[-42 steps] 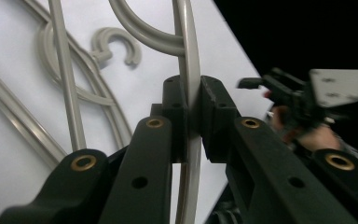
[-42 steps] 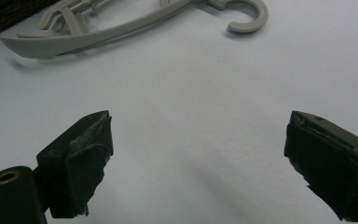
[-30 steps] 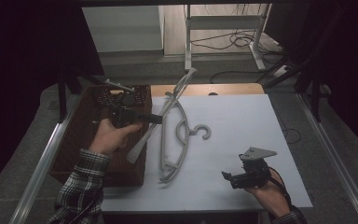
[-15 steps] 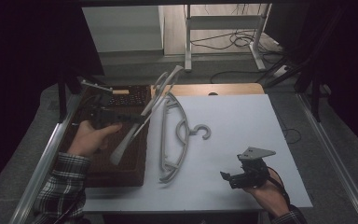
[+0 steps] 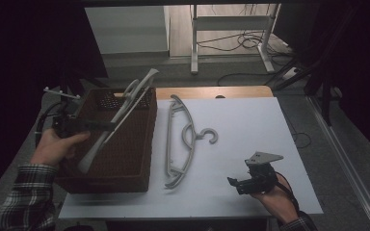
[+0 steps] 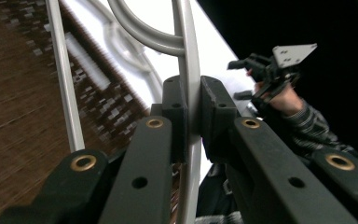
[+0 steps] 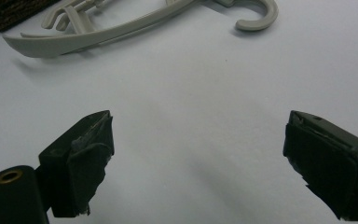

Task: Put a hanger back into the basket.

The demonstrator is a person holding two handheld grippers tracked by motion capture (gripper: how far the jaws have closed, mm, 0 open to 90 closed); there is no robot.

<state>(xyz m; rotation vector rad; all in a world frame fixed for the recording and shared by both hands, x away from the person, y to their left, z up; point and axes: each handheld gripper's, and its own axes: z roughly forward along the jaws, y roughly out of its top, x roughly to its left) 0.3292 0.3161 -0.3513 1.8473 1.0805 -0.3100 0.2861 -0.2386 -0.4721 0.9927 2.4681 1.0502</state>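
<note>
At frame left, woven brown basket (image 5: 125,159) — left gripper (image 6: 193,109) clamps a curved grey plastic hanger (image 5: 120,113) over it; right gripper (image 7: 198,158) wide open, empty.

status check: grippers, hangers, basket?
Left gripper shut on grey hanger, tilted over brown basket. Right gripper open, empty. Second hanger flat on table.

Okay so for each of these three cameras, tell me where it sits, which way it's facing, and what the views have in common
High view: fixed above the person's side, looking forward and down on the white table; both forearms enter from below, with the left gripper and right gripper.
Left gripper view: rides the left gripper, looking along its jaws clamped on the held hanger over the brown basket; the right hand shows farther off.
Right gripper view: rides the right gripper, looking low across the table past its spread jaws.
Shared: the hanger lying on the table appears in high and right gripper views.
</note>
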